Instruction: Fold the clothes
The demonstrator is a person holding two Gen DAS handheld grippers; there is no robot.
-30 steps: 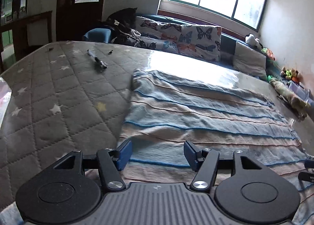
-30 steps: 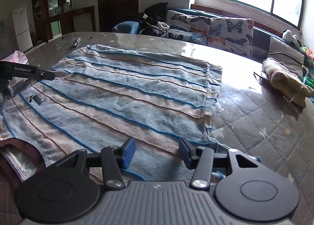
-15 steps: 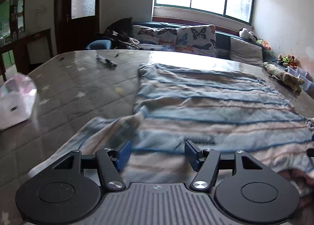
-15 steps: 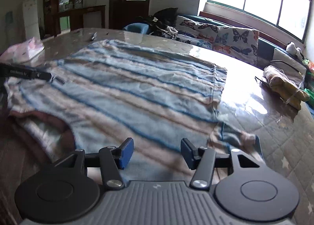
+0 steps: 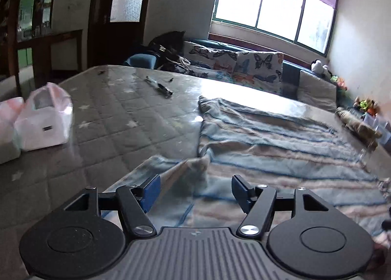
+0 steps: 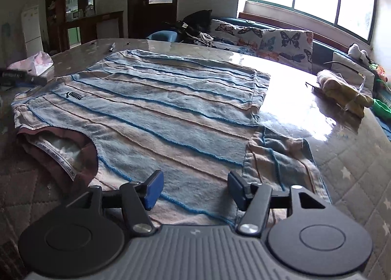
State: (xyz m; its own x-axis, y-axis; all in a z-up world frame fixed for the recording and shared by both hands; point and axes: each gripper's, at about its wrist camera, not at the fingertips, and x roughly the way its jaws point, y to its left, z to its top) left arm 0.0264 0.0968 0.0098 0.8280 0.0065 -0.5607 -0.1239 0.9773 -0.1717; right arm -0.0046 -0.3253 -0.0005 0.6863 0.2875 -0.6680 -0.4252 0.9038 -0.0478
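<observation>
A blue and pink striped T-shirt (image 6: pixel 171 111) lies spread flat on the quilted mattress (image 6: pixel 354 162), collar (image 6: pixel 61 150) toward me, one sleeve (image 6: pixel 281 155) at the right. My right gripper (image 6: pixel 193 188) is open and empty, low over the shoulder area near that sleeve. In the left wrist view the shirt (image 5: pixel 281 150) lies ahead, with its left sleeve (image 5: pixel 176 170) rumpled just before my left gripper (image 5: pixel 195 189), which is open and empty.
A white plastic bag (image 5: pixel 44 118) sits on the mattress at the left. A pen (image 5: pixel 158 86) lies farther back. A bundle of yellowish cloth (image 6: pixel 342 89) lies at the right edge. Butterfly cushions (image 6: pixel 268 38) line a sofa under the window.
Both grippers have drawn back toward the shirt's collar end, so the sleeves and collar have come into view. Both stay open and empty.
</observation>
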